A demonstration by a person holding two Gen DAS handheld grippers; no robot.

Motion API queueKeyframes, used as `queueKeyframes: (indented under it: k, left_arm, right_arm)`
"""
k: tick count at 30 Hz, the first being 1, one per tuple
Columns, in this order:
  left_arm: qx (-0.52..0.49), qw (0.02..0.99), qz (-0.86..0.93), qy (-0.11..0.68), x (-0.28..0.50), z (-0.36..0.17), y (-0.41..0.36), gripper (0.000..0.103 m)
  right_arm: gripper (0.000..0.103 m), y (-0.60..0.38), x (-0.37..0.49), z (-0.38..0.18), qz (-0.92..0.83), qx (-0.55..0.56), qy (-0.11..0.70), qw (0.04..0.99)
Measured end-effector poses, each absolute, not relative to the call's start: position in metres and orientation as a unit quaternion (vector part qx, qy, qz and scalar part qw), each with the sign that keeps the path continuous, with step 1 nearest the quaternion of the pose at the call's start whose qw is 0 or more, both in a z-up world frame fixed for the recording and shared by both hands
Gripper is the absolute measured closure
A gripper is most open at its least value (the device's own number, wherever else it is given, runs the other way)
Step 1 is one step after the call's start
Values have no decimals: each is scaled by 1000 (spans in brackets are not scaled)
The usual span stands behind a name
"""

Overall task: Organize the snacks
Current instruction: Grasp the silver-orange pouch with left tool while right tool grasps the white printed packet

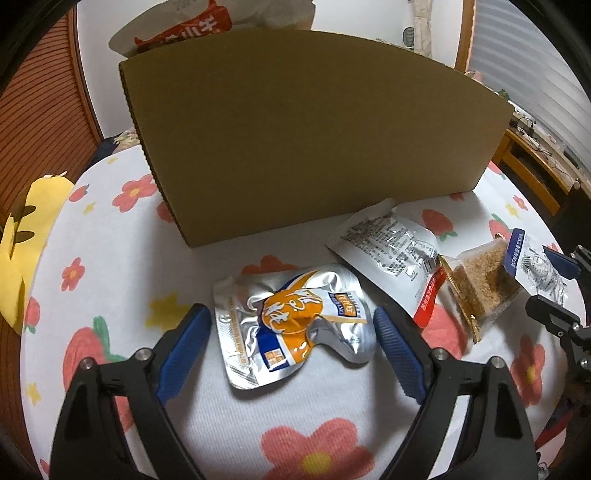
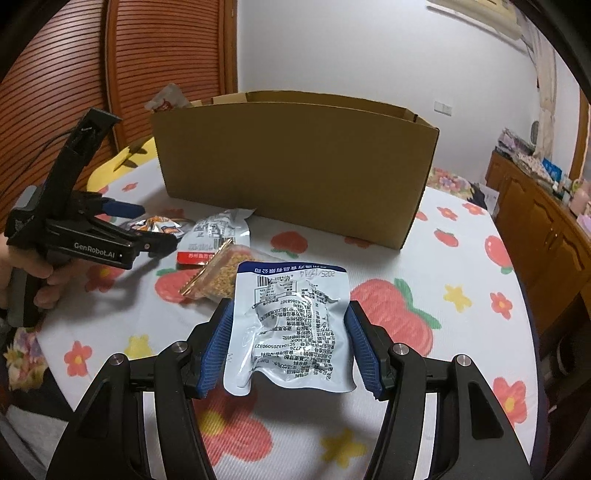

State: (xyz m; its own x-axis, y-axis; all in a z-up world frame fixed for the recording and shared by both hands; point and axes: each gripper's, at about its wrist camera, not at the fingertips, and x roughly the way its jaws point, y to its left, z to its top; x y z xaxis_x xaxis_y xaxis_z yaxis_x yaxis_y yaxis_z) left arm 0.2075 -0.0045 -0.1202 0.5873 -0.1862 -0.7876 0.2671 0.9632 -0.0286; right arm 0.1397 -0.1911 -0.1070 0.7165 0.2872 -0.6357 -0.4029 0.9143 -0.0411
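While the left gripper [image 1: 291, 332] is hanging low over the flowery tablecloth [image 1: 110, 229], its blue fingers [image 1: 184, 347] are standing wide apart on both sides of a crinkled silver and orange snack pouch [image 1: 295, 325]. They are not squeezing it; whether the right one is touching the edge is hard to tell. The writing on the pouch is too bent to read. Behind it, a big cardboard box [image 1: 303, 140] is standing, and a red and white bag [image 1: 184, 29] is peeking out over its top. To the right, a white packet with a red edge [image 1: 391, 251] and a clear bag of brown crumbs [image 1: 480, 284] are lying side by side.

Over in the right wrist view, the right gripper [image 2: 290, 343] is also spread open, with a pale blue packet [image 2: 291, 325] lying between its fingers [image 2: 218, 343]. The left pad seems to be just touching it. Tiny black print, a barcode and the upside-down date 2025/12/14 are showing on it. The person's left hand [image 2: 33, 273] is holding the other gripper [image 2: 147, 229], which is reading "GenRobot.AI". The box [image 2: 291, 166] is sitting open at the top.
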Motion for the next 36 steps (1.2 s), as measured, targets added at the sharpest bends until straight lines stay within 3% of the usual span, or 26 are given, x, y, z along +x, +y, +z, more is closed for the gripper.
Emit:
queueKeyframes:
  k: [36]
  left_arm:
    - [25,913,-140,381,159,-93,15,20]
  right_arm:
    - [41,-190,141,-108,178,-87,331,923]
